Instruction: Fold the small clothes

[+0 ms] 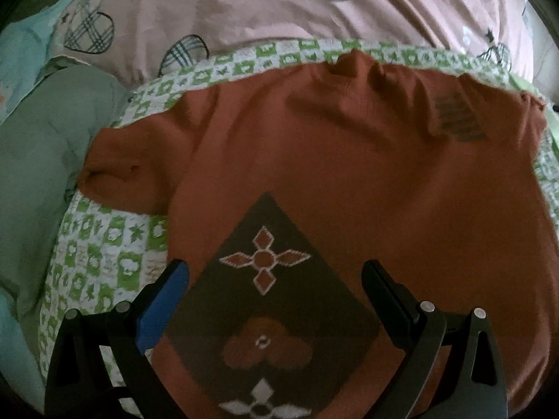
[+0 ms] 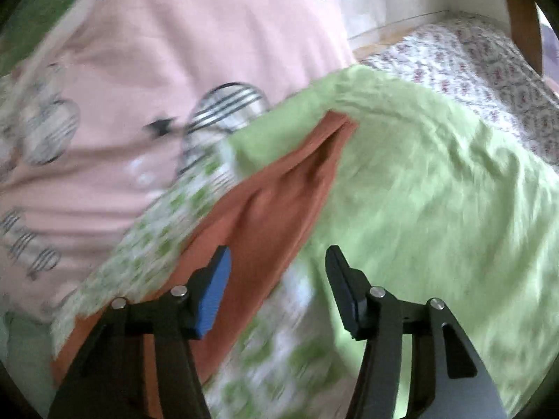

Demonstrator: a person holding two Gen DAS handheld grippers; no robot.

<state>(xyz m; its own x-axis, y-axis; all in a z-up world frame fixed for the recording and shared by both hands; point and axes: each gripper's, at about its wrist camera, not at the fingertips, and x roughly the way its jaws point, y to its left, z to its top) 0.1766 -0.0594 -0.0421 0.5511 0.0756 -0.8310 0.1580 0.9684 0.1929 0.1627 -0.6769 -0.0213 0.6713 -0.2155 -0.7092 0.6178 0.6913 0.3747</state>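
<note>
A small rust-orange shirt (image 1: 349,160) lies spread flat on a green-and-white checked quilt (image 1: 104,255). It has a dark diamond panel with flower shapes (image 1: 265,300) and one short sleeve (image 1: 115,171) sticking out at the left. My left gripper (image 1: 276,272) is open and empty, hovering over the diamond panel. In the right wrist view, blurred, a sleeve or edge of the shirt (image 2: 279,202) runs up between the quilt (image 2: 164,230) and a light green cloth (image 2: 436,192). My right gripper (image 2: 277,258) is open and empty just above that edge.
A pink sheet with plaid hearts and black stars (image 1: 279,10) lies beyond the quilt. A grey-green cloth (image 1: 38,132) is bunched at the left. A floral mattress (image 2: 489,70), a white wall and a wooden post (image 2: 520,17) are at the far right.
</note>
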